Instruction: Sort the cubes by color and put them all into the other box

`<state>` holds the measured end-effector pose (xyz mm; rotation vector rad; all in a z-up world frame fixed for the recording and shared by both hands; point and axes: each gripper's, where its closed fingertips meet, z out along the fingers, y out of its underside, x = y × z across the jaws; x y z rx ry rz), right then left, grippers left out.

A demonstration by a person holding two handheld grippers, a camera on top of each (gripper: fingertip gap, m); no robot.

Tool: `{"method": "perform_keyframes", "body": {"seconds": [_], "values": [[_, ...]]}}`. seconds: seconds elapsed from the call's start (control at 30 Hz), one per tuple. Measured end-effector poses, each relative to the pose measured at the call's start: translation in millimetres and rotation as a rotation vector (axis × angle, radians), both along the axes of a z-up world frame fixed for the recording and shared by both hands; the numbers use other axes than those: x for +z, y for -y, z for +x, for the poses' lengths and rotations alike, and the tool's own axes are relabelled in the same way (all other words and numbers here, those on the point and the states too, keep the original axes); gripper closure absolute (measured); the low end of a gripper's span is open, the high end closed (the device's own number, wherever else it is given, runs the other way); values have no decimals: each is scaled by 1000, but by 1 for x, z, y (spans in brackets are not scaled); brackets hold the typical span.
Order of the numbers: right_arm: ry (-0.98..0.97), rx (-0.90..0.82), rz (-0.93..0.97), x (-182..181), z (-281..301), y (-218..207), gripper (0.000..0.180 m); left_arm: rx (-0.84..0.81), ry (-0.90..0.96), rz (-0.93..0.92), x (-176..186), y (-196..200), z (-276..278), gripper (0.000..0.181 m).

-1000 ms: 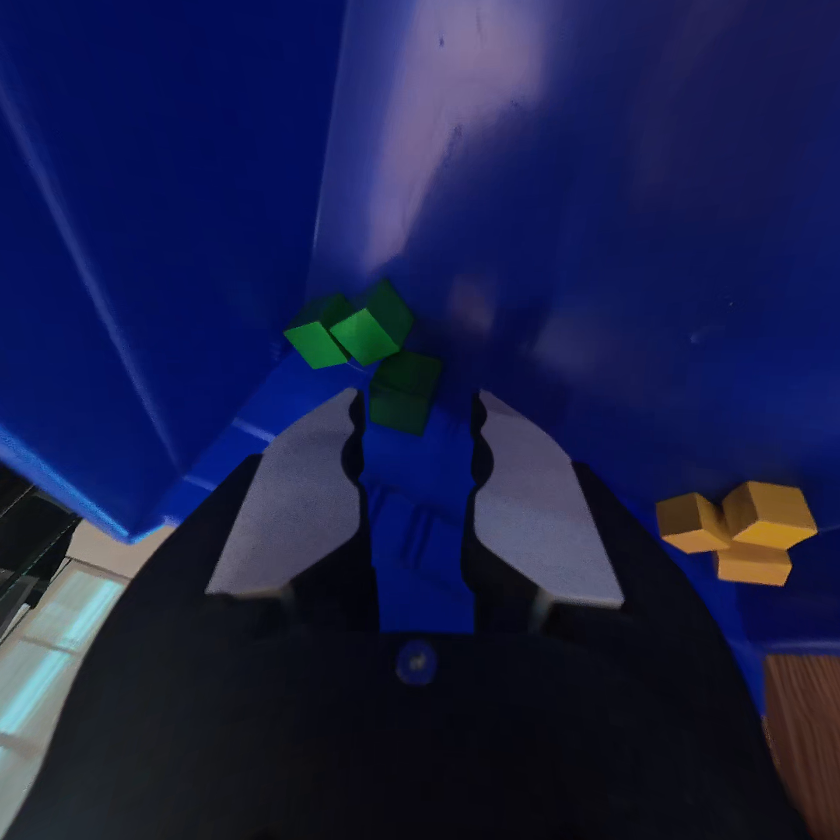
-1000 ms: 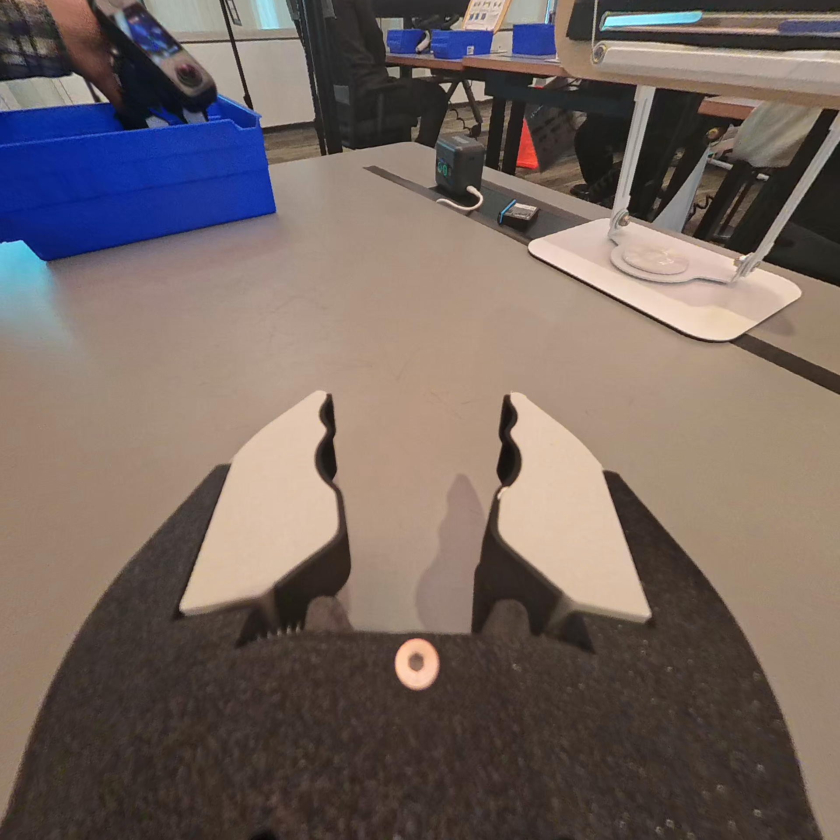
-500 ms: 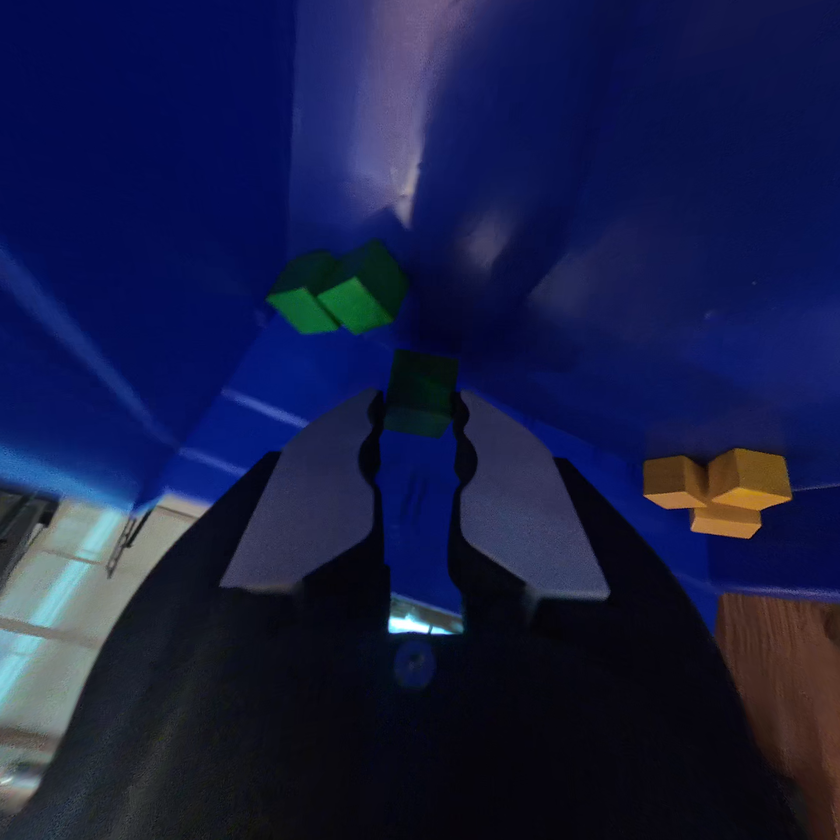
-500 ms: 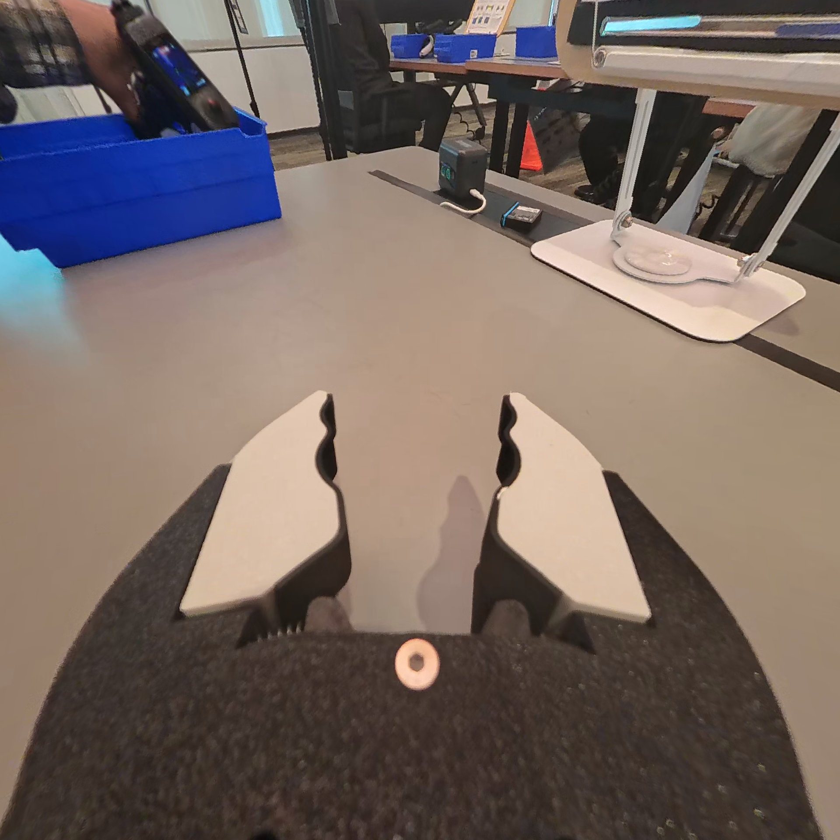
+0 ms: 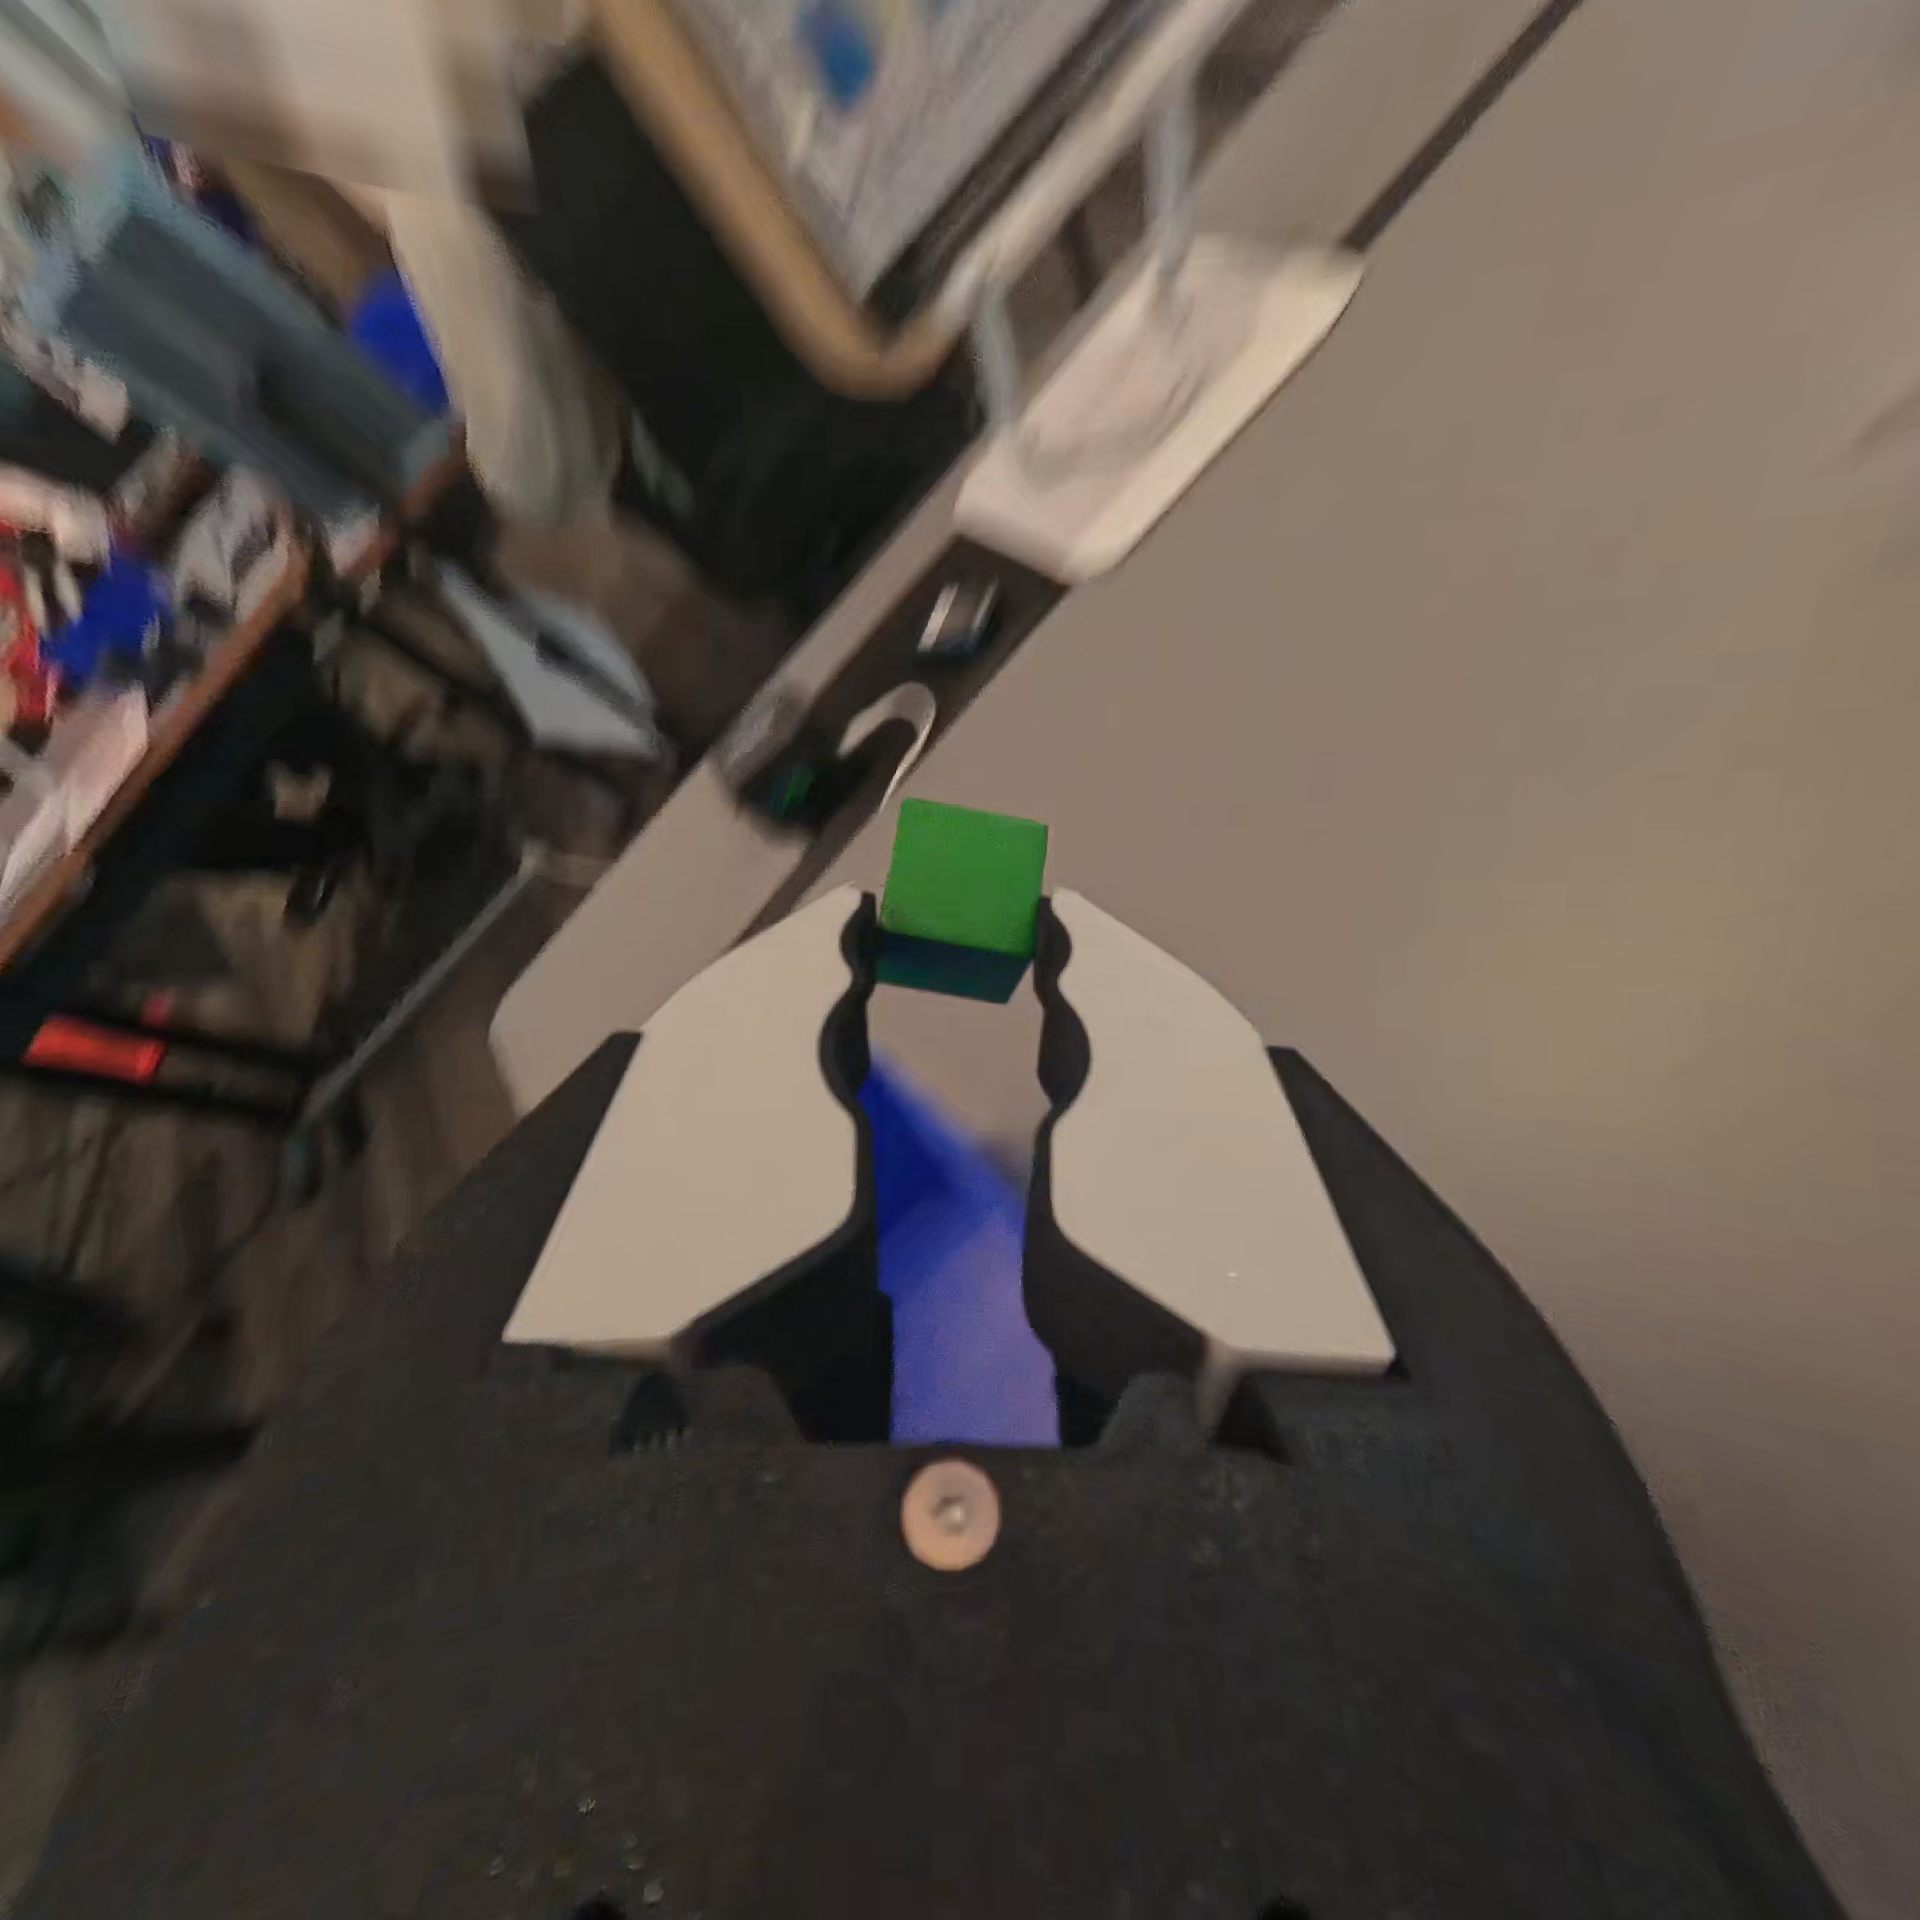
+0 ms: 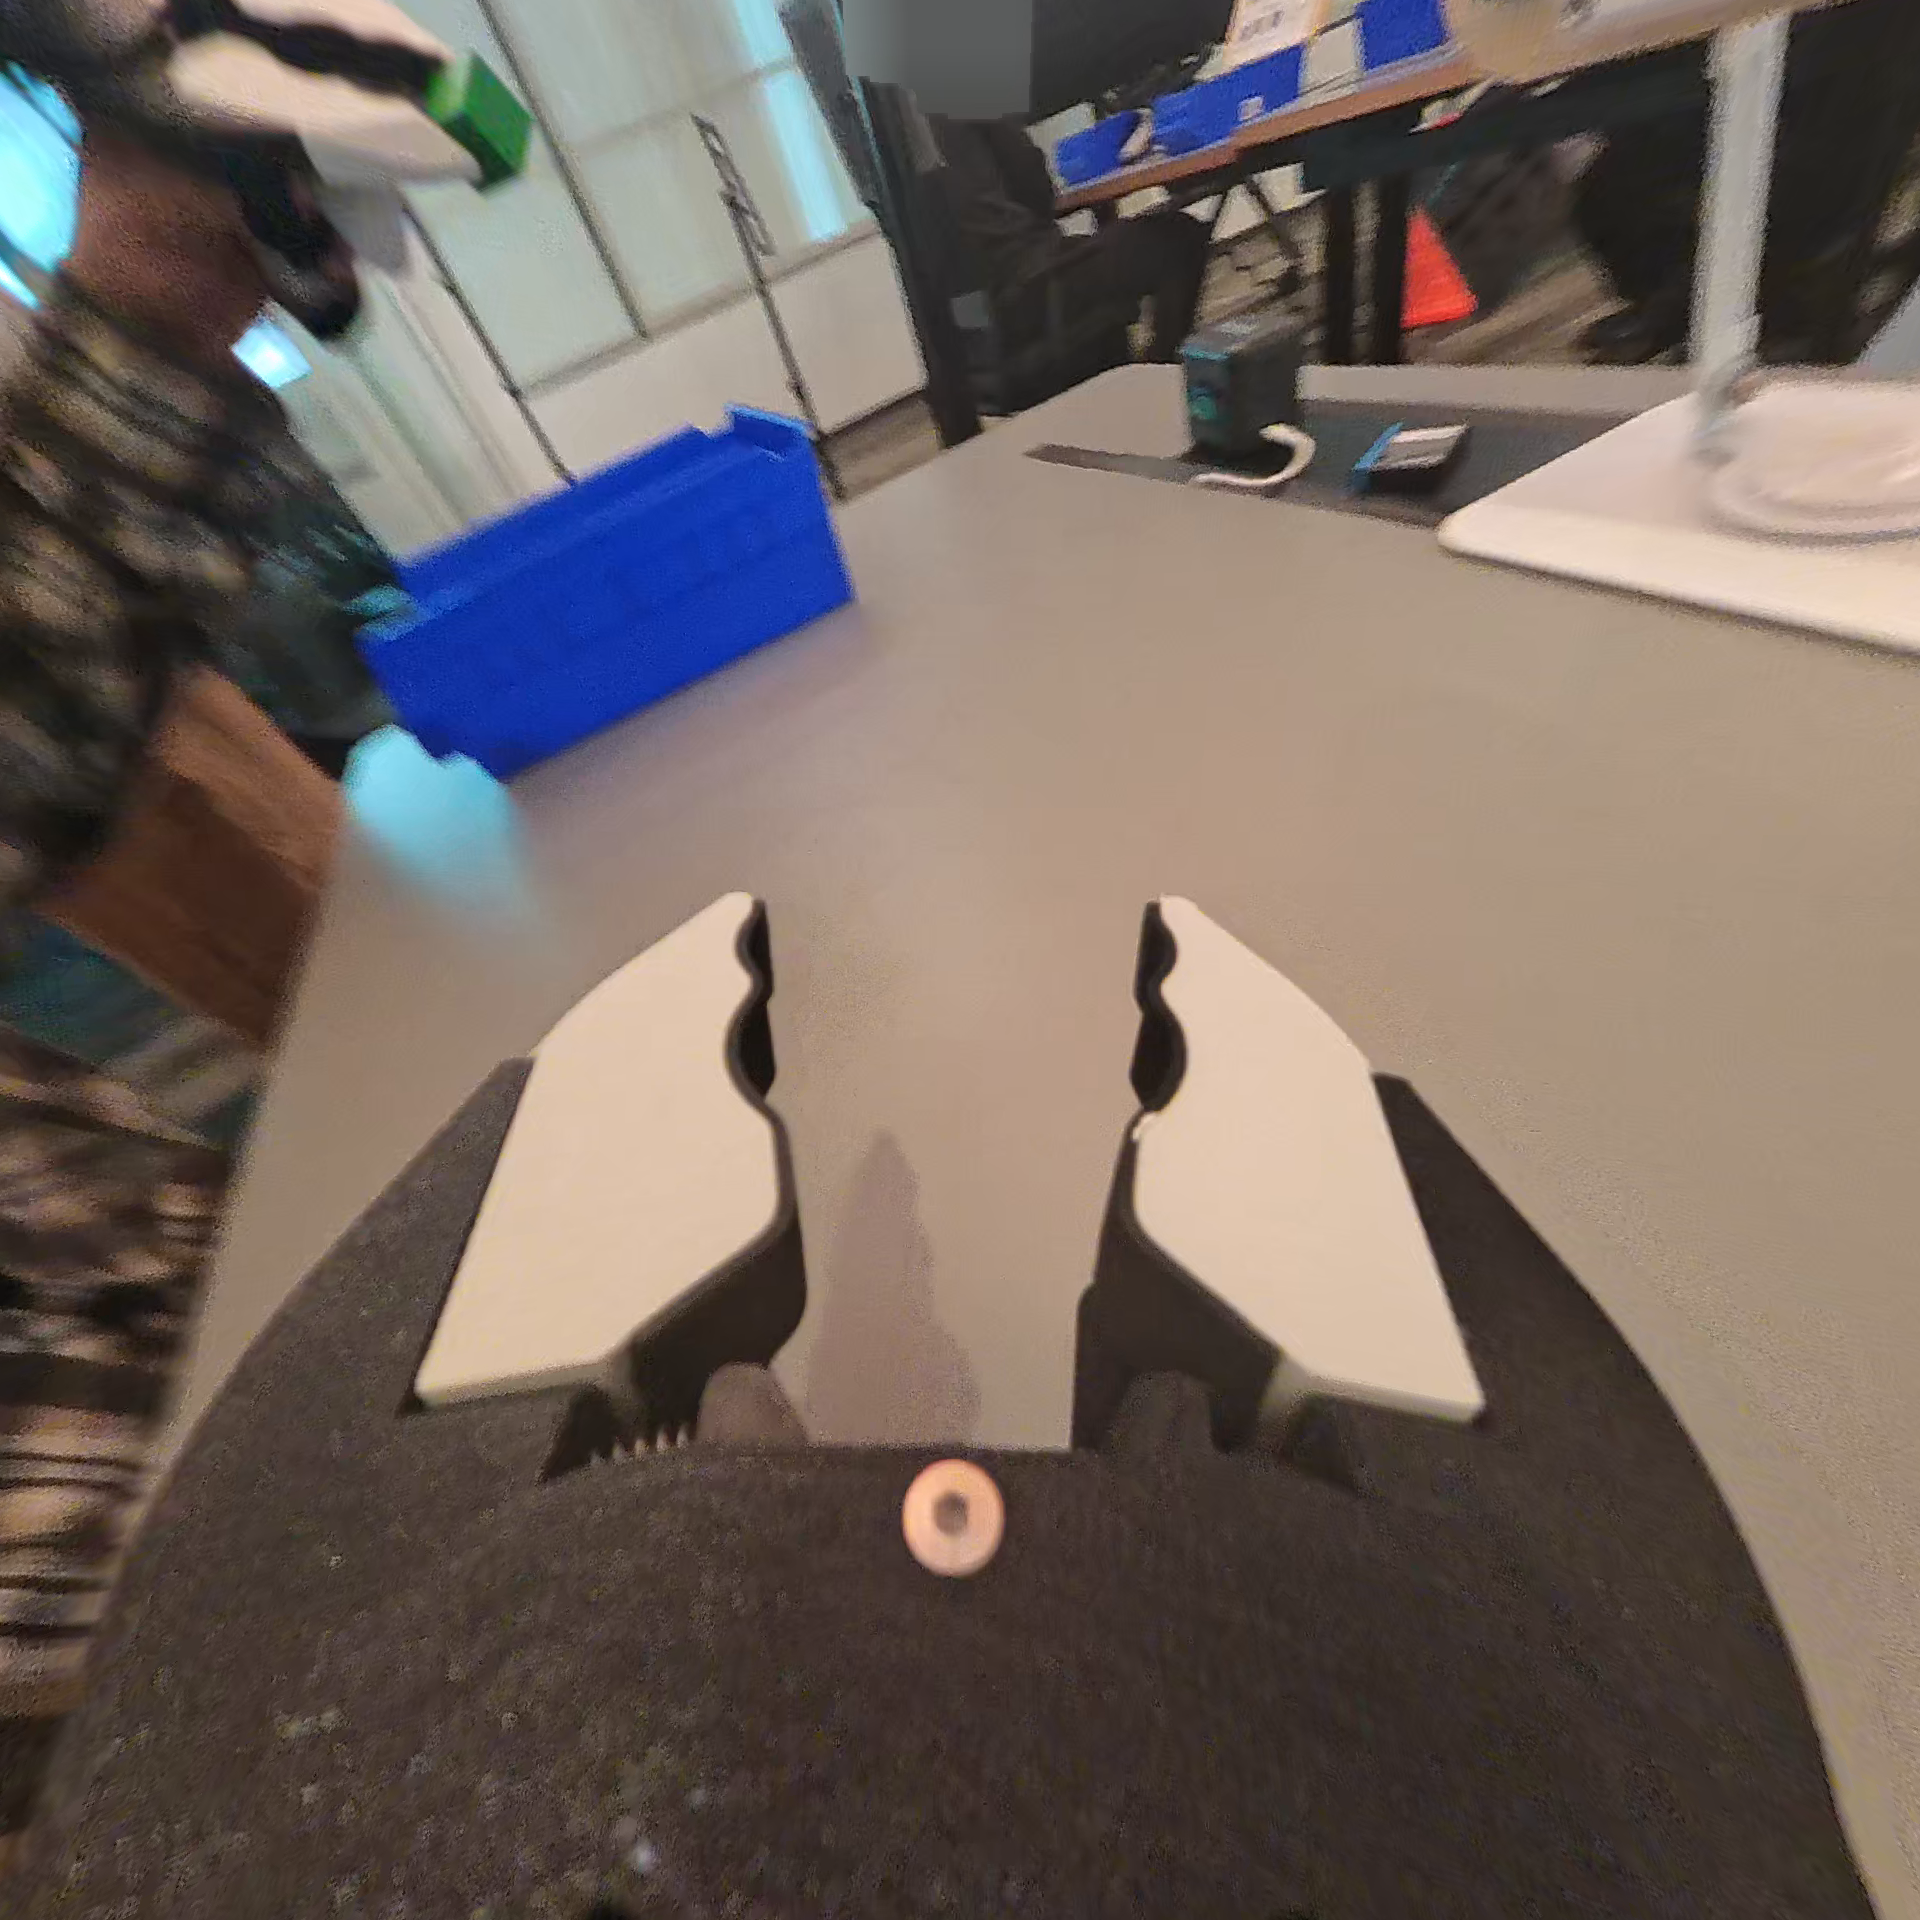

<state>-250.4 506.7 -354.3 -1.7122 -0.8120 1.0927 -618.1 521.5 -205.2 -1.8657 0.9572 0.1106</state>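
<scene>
At the centre of the left wrist view, the left gripper (image 5: 958,920) has its two pale fingers (image 5: 727,1132) drawn in close on a green cube (image 5: 962,883), pinched between the tips, with its lit top face above the finger line and its darker face below. The cube is off any surface, with the grey table (image 5: 1507,727) blurred behind it on the right of the frame. Through the narrow gap lower between the fingers shows a strip of blue, a part of the blue box (image 5: 961,1299); nothing of its inside can be seen here.

In the right wrist view, the right gripper (image 6: 954,935) sits low over the table with its fingers (image 6: 634,1132) spread wide apart and nothing between them, only bare grey tabletop and a faint shadow. At the middle left of that frame stands the blue box (image 6: 623,613) on the table near its edge, seen from the side, so what it contains is hidden. In the upper left corner the left gripper appears again from afar, raised high above the box with the green cube (image 6: 480,120) at its tip. A patterned sleeve (image 6: 94,623) fills the left edge. In the upper right lie a white base plate (image 6: 1662,540) and a small dark device (image 6: 1242,400) with a white cable.
</scene>
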Motion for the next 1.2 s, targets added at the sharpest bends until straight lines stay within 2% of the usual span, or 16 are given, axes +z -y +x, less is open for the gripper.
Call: {"method": "perform_keyframes", "body": {"seconds": [0.1, 0.23, 0.4, 0.5, 0.7, 0.87, 1.0, 1.1, 1.2], "values": [[-201, 121, -217, 24, -19, 21, 114, -207, 176, 154, 7, 21, 106, 153], [-443, 266, -534, 60, -34, 43, 123, -435, 334, 267, -26, 32, 211, 153], [-403, 261, -647, 63, -50, 47, 124, -604, 480, 247, -66, 39, 274, 153], [-331, 280, -655, 61, -61, 46, 121, -669, 429, 247, -76, 53, 285, 153], [-123, 240, -587, 42, -88, 37, 120, -564, 272, 217, -106, 44, 276, 153], [-41, 225, -576, 33, -98, 32, 123, -544, 231, 219, -111, 43, 278, 153], [-46, 251, -594, 33, -104, 34, 132, -549, 235, 231, -107, 45, 278, 153], [-58, 289, -603, 37, -108, 38, 148, -538, 211, 242, -109, 44, 277, 153], [-62, 301, -617, 38, -108, 38, 150, -533, 205, 252, -108, 44, 277, 153]]}}
